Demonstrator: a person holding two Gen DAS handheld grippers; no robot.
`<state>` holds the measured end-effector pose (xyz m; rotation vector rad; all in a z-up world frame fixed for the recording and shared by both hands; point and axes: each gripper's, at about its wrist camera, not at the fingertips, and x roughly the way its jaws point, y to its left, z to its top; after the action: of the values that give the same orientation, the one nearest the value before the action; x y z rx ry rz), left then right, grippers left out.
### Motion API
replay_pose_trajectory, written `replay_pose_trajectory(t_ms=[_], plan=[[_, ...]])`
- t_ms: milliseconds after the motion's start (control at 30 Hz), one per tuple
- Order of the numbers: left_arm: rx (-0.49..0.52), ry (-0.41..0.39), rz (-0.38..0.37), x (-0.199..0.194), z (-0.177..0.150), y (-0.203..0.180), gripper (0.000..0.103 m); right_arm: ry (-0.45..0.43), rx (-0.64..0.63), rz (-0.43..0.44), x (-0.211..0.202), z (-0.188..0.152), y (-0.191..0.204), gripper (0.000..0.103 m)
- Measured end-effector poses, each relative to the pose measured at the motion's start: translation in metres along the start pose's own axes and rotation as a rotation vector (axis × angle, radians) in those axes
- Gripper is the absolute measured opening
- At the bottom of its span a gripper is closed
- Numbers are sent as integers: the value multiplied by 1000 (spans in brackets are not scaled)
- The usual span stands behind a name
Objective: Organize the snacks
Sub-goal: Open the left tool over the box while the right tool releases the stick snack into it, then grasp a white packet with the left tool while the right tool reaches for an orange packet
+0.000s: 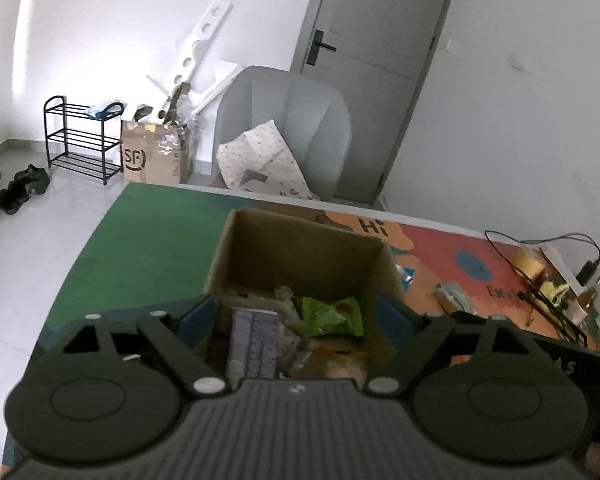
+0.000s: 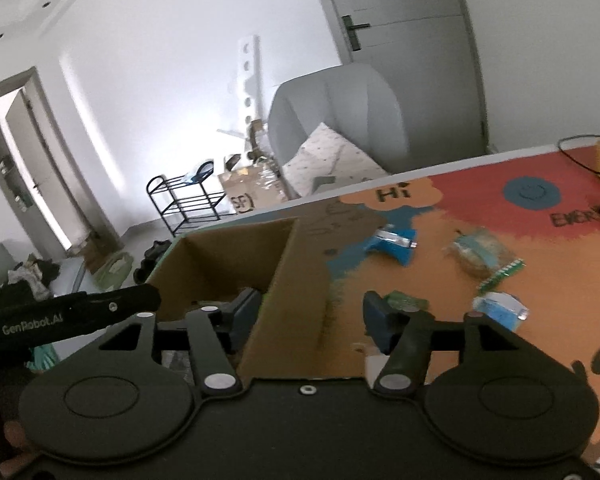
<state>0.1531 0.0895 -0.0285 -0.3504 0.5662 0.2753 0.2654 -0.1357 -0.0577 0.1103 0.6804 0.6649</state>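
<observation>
Right over the cardboard box [image 1: 300, 256] I am holding my left claw [image 1: 300, 312], and its fingers are spread wide with nothing between them. Down inside the box I am seeing a green snack bag [image 1: 332, 316] and a purple-gray packet [image 1: 256, 340] lying close together on the bottom.

My right claw [image 2: 308, 320] is hanging at the right wall of the box, spread wide too. One finger is inside the box and the other is outside, so the wall is sitting between them. I am not pinching anything.

Past the box, on the colorful mat [image 2: 440, 280], more snacks are waiting: a green packet [image 2: 406, 302] just beside my right finger, a silver-blue packet [image 2: 500, 308], a clear round-looking pack [image 2: 476, 254], and a blue wrapper [image 2: 392, 242] farther off.

I think the green packet is the easy next one. I should be lifting clear of the wall first, so I am not knocking the box, then pinching the packet in its middle.
</observation>
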Motion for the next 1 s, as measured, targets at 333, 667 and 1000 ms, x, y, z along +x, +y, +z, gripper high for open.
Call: replay_pose_trajectory(t_ms=[333, 667, 1000], plan=[[34, 43, -43, 1, -12, -29, 88, -2, 17, -25, -21, -9, -31, 83], [87, 57, -103, -9, -25, -59, 88, -13, 45, -29, -44, -17, -61, 91], [119, 83, -116, -6, -36, -93, 74, -30, 81, -53, -61, -25, -94, 89]])
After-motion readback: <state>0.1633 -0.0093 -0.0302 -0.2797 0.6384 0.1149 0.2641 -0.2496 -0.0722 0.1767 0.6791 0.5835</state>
